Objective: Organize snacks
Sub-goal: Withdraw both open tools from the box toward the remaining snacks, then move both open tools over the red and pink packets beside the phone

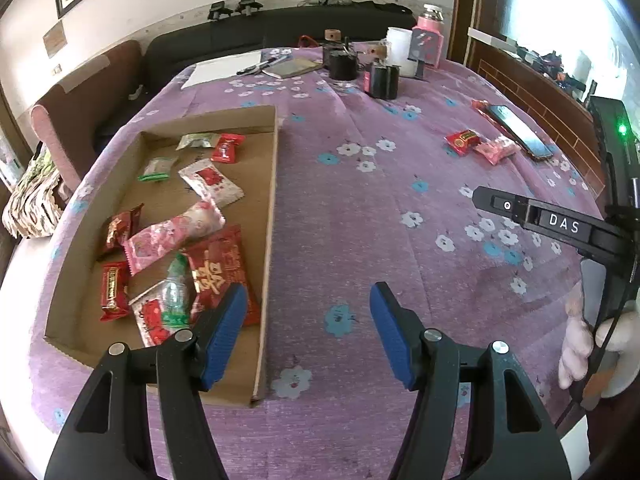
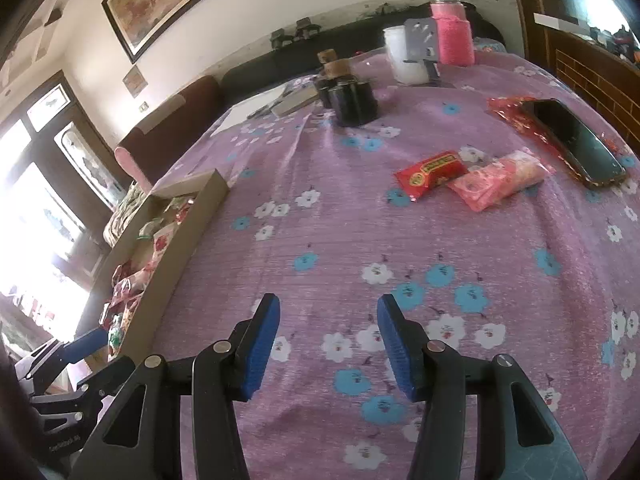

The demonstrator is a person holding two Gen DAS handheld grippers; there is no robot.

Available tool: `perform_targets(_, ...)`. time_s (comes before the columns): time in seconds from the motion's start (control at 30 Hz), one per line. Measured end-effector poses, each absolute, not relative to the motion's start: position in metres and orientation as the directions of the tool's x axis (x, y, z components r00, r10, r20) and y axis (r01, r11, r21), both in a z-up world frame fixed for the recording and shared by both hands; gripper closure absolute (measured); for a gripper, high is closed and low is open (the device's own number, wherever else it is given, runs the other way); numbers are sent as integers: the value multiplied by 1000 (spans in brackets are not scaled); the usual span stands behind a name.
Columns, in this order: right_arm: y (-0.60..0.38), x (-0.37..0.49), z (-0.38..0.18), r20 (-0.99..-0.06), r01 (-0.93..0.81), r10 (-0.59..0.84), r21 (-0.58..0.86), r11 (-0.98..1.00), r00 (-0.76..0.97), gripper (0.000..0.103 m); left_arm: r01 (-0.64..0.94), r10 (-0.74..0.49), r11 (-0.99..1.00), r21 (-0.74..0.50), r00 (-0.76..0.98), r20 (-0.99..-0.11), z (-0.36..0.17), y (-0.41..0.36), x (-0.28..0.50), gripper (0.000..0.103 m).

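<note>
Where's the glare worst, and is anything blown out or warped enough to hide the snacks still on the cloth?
Right wrist view: the window at left is blown out, washing the cardboard tray; the red packet and pink packet stay clear. Left wrist view: glare only at top right, fisheye bending the edges, and both packets look small but readable.

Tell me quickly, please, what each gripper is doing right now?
Left gripper: open, holding nothing.
Right gripper: open, holding nothing.
</note>
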State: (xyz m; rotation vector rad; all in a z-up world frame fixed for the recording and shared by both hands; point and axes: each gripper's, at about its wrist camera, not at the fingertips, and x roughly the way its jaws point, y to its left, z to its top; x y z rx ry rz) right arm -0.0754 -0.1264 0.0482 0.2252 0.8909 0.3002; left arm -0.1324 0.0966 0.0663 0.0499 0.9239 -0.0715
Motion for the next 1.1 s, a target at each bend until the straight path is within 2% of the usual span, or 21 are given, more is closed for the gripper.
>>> perform_targets(0.27,-149,-72,40,-737,-113,329,328,938,590,50,116,-86,993,-23,574,-814,62,86,-129,40)
perform_targets(0.43,-176,-65,50,-722,-55,282,320,946,632,50,157,-181,981,-111,557,-811,61,83,-130,40)
perform_targets(0.77,-245,-34,53,-704,156,208,416,896,679,49,236,-376,926,-295,498,-781,63,73,-128,37)
perform_targets(0.97,-258,-5,42,-715,250,183,454,855,675,49,232,-369,929,-288,533,-761,71,74,-130,37)
perform_targets(1.1,-260,14,38,-714,288,158,461,839,682,46,232,-367,930,-286,548,-752,80,78,-124,37)
